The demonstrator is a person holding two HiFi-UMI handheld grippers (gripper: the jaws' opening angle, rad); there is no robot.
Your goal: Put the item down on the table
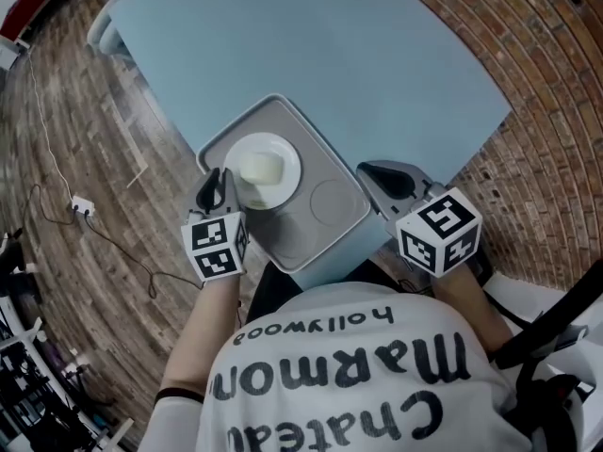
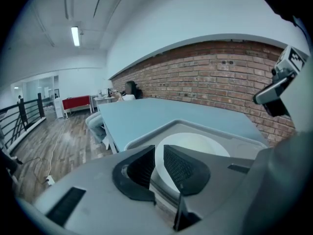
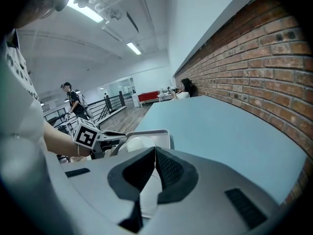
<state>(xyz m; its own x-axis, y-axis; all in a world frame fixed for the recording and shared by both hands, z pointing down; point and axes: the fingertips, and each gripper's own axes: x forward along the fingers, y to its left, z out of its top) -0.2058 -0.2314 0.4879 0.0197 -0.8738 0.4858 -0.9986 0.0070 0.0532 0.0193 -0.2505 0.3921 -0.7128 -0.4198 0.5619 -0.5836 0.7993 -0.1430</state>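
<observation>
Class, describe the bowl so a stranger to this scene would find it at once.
Find the pale blue table; at its near edge is a grey tray. The bowl sits in the tray's left half, beside the left gripper: round and white, the only dish on the tray.

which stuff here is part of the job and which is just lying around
Part of the job:
- grey rectangular plastic tray
- white round bowl on it
- light blue table
- left tool and right tool, clamped on the tray's edges

Lying about:
- white plug and cable on the wooden floor
</observation>
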